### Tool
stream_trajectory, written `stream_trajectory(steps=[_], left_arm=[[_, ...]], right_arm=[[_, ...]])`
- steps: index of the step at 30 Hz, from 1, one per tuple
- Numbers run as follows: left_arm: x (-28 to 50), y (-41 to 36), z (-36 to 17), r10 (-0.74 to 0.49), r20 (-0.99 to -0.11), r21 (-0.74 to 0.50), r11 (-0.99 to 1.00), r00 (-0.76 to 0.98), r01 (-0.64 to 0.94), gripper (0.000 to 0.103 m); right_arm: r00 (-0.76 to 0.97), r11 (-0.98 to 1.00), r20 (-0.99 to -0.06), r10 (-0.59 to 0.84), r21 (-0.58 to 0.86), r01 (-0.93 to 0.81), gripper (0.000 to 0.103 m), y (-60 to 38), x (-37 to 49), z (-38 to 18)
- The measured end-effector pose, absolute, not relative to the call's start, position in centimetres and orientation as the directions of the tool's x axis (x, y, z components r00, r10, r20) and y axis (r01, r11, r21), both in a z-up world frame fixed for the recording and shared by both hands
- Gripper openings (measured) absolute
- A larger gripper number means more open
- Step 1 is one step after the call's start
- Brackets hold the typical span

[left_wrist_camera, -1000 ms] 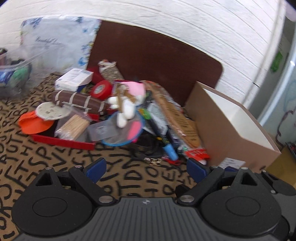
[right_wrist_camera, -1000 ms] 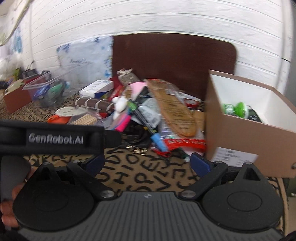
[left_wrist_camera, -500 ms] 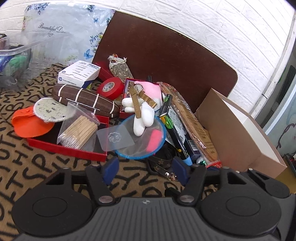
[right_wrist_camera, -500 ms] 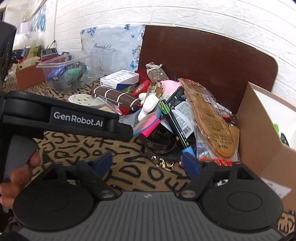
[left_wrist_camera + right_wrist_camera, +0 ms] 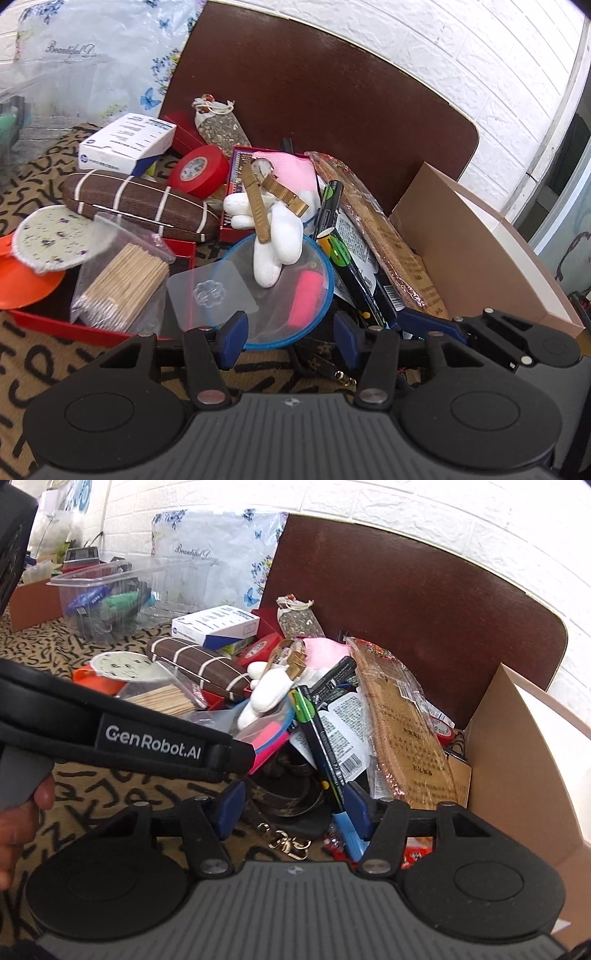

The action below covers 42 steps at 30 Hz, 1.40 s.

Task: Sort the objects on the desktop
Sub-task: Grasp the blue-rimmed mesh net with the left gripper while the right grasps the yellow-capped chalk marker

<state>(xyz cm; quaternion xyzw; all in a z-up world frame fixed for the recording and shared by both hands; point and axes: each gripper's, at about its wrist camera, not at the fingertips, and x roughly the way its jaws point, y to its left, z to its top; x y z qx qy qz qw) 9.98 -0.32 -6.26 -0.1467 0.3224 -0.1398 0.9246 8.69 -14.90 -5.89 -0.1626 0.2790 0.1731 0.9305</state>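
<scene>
A pile of desktop objects lies on the letter-print cloth. In the left wrist view my left gripper (image 5: 290, 341) is open, its jaws either side of the near edge of a round blue-rimmed mesh pouch (image 5: 284, 291). A white plaster hand (image 5: 277, 243) with a gold watch (image 5: 258, 199) lies on the pouch. In the right wrist view my right gripper (image 5: 295, 812) is open around a dark belt (image 5: 291, 797) and the blue tip of a black marker pen (image 5: 321, 738). The left gripper's body (image 5: 147, 734) crosses this view at the left.
A brown glasses case (image 5: 136, 206), red tape roll (image 5: 199, 170), white box (image 5: 129, 144), bag of cotton swabs (image 5: 122, 284) and red tray (image 5: 74, 325) lie left. A packaged insole (image 5: 406, 731) and an open cardboard box (image 5: 528, 746) are right. A clear bin (image 5: 110, 590) stands far left.
Both grippers have moved forward and down toward the pile, and both jaws have narrowed. The left now reaches the mesh pouch, the right the belt and marker.
</scene>
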Motion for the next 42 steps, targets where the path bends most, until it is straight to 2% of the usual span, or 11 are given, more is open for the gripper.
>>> stream_trajectory(steps=[3,5,10,15,21,22,24,27,37,39,42], left_arm=[[10.7,-0.7,-6.5,-0.355,-0.565,-0.355,0.919,0.745,0.169,0.052],[11.2,-0.9,-6.8,-0.360,-0.575,-0.355,0.919,0.735,0.172,0.046],[12.3,-1.3,-7.6,-0.356,-0.599,-0.347,0.923,0.717,0.167,0.041],[12.5,-1.4,-7.7,-0.358,-0.604,-0.339,0.924,0.712,0.178,0.031],[11.7,-1.3,-6.8,-0.359,-0.598,-0.329,0.925,0.717,0.189,0.022],[11.5,-1.2,-6.6,-0.363,-0.593,-0.330,0.924,0.719,0.194,0.018],[10.8,-1.1,-6.2,-0.370,-0.585,-0.331,0.921,0.722,0.204,0.015],[9.9,-1.1,-5.8,-0.373,-0.581,-0.325,0.921,0.724,0.213,0.012],[4.9,0.6,-5.3,-0.390,-0.579,-0.321,0.916,0.716,0.240,0.010],[4.3,1.1,-5.5,-0.392,-0.582,-0.327,0.915,0.713,0.236,0.010],[3.8,1.5,-5.7,-0.395,-0.580,-0.336,0.913,0.713,0.232,0.011]], right_arm=[[0.779,0.891,-0.586,0.225,-0.199,-0.407,0.049,-15.2,9.6,-6.1],[0.777,0.896,-0.590,0.220,-0.194,-0.401,0.047,-15.4,10.1,-6.4],[0.771,0.905,-0.591,0.235,-0.156,-0.395,0.041,-15.9,11.2,-6.7],[0.773,0.917,-0.595,0.218,-0.146,-0.370,0.023,-16.6,11.9,-7.0],[0.772,0.926,-0.593,0.228,-0.113,-0.360,0.016,-17.3,11.4,-6.4],[0.771,0.927,-0.592,0.235,-0.102,-0.361,0.015,-17.5,11.3,-6.2],[0.761,0.928,-0.593,0.263,-0.059,-0.367,0.005,-18.2,10.8,-5.7],[0.747,0.926,-0.598,0.291,-0.021,-0.377,0.001,-18.7,10.0,-5.3],[0.761,0.891,-0.584,0.282,-0.134,-0.433,0.007,-17.8,8.7,-5.3],[0.744,0.882,-0.604,0.284,-0.139,-0.450,0.024,-17.6,9.2,-5.8],[0.724,0.877,-0.614,0.314,-0.105,-0.469,0.030,-17.6,9.2,-6.2]])
